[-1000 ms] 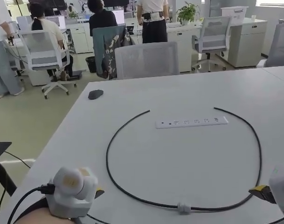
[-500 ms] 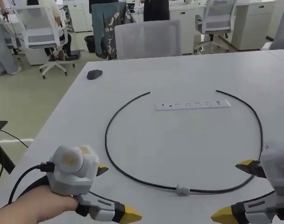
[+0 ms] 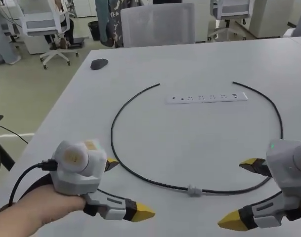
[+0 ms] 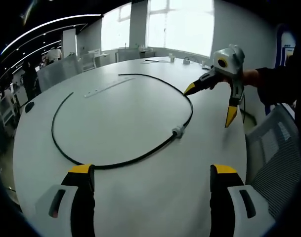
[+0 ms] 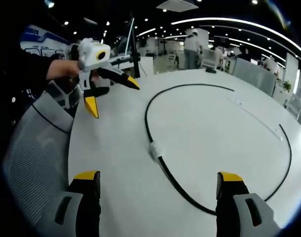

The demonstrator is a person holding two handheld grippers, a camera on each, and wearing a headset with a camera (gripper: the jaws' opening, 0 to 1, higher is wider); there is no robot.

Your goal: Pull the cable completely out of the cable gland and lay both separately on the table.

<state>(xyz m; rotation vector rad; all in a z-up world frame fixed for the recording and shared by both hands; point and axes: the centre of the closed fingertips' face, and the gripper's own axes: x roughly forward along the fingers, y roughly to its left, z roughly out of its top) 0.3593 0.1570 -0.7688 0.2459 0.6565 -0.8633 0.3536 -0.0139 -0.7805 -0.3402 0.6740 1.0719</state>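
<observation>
Plainly, the cable gland [image 3: 192,190] sits threaded on the black cable [image 3: 111,134], at the near side of a wide open loop that lies flat on the white table [image 3: 190,143]. The gland is small and pale, and its details are too small to make out. In the head view the loop's right side passes behind the right gripper [image 3: 237,192], which is itself cut off by the picture's edge. The two cable ends lie apart at the far side, with a white power strip [image 3: 206,98] between them.

Both grippers hover near the gland, one on each side, touching neither it nor the cable. The left gripper [image 3: 128,188], held in a hand [image 3: 46,210], has its yellow-tipped jaws spread wide and holds nothing. The right gripper's jaws are spread just as wide, with nothing in them.

In the left gripper view the gland [image 4: 178,131] lies ahead between the jaws, and in the right gripper view the gland [image 5: 154,150] lies likewise. A dark mouse [image 3: 99,63] rests near the table's far left corner, with a grey chair [image 3: 157,23] beyond it.
</observation>
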